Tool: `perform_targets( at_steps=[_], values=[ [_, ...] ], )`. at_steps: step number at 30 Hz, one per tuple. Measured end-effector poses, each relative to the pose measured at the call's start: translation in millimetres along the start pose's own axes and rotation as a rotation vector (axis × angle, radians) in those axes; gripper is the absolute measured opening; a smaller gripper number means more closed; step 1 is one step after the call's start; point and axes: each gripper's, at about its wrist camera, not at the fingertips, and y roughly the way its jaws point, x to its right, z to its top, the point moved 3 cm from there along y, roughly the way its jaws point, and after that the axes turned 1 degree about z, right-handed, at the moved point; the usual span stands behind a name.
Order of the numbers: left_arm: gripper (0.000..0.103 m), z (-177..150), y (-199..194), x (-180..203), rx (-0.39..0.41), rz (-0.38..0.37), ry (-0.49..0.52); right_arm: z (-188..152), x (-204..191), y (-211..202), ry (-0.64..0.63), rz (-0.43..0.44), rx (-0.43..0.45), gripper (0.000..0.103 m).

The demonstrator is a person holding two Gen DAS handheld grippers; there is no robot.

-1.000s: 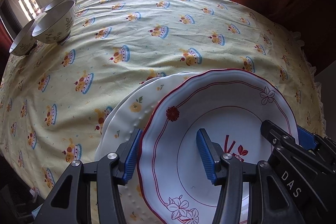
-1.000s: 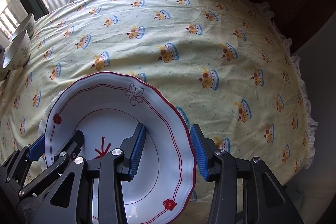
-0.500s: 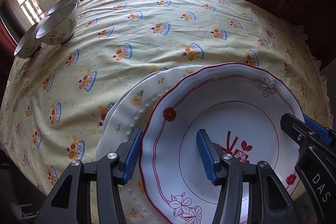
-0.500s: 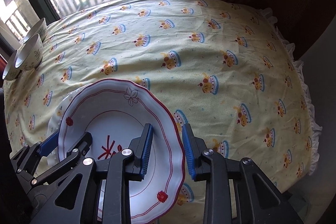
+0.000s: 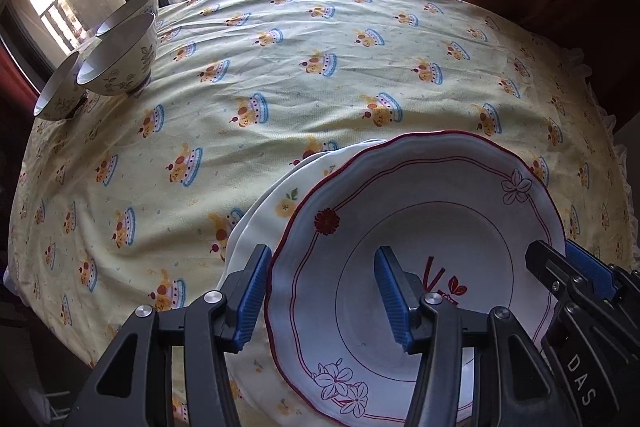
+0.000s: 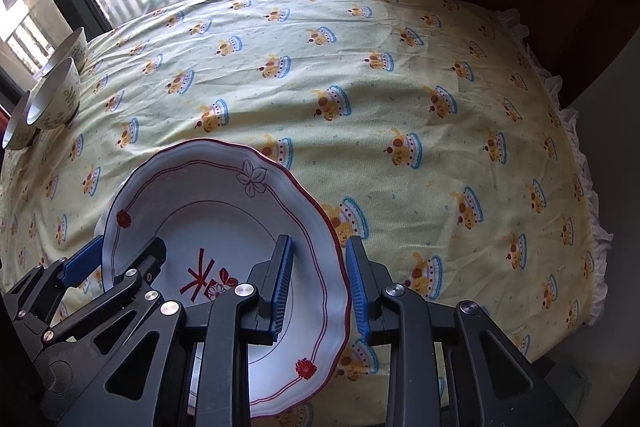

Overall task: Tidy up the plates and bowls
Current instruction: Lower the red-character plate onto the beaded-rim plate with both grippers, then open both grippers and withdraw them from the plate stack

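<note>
Red-rimmed plate [image 5: 420, 227] – white, scalloped edge, double red line round the rim, red and outline flowers, red motif at centre. Sits tilted over a second plate [image 5: 272, 211], edge straddled on both sides by gripper fingers; contact not certain. Also seen from the right wrist [image 6: 224, 211].

Second plate – cream, bumpy rim, small yellow flower print. Lies beneath, showing only at the left, on the near part of the cloth.

Three bowls [image 5: 120, 55] – pale with leaf sprigs, white inside, upright. Clustered touching at the far left edge by the window, well apart from the plates. Also seen from the right wrist [image 6: 56, 95].
</note>
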Motion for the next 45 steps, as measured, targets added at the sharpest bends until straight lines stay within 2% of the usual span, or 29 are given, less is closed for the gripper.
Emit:
perform_targets(
  at_steps=[4,14,20,23,26,29,32,39,45],
  values=[
    [0.053,1.8,2.2,-5.6,-0.002,0.004,0.010,-3.3,-7.0,2.4,0.009,0.003,-0.012,0.028],
    [0.057,6.4,6.3,7.5,0.040,0.022,0.111,-10.6,-6.7,9.0,0.051,-0.034,-0.057,0.028],
    [0.058,6.8,5.8,7.3,0.050,0.011,0.092,-14.5,-5.6,13.0,0.057,-0.023,-0.068,0.027],
    [0.062,5.3,5.4,7.0,0.064,-0.011,0.090,-15.0,-5.8,12.2,0.046,0.004,-0.065,0.031],
    [0.063,5.5,4.6,4.9,0.063,-0.022,0.069,-14.7,-5.3,9.2,0.047,0.044,-0.045,0.040],
    [0.064,6.1,3.6,0.5,0.058,-0.037,0.030,-11.6,-6.6,4.9,0.018,0.035,-0.012,0.045],
    [0.070,7.0,3.8,-3.4,0.051,-0.050,0.015,-7.3,-5.9,3.7,0.006,0.025,0.004,0.050],
    [0.077,6.7,2.8,-19.9,0.042,-0.095,0.017,-2.7,-9.3,-2.4,0.000,-0.020,0.045,0.065],
    [0.080,13.4,5.0,-40.4,0.031,-0.151,0.051,-0.4,-25.1,-8.6,0.047,-0.071,0.055,0.069]
  ],
)
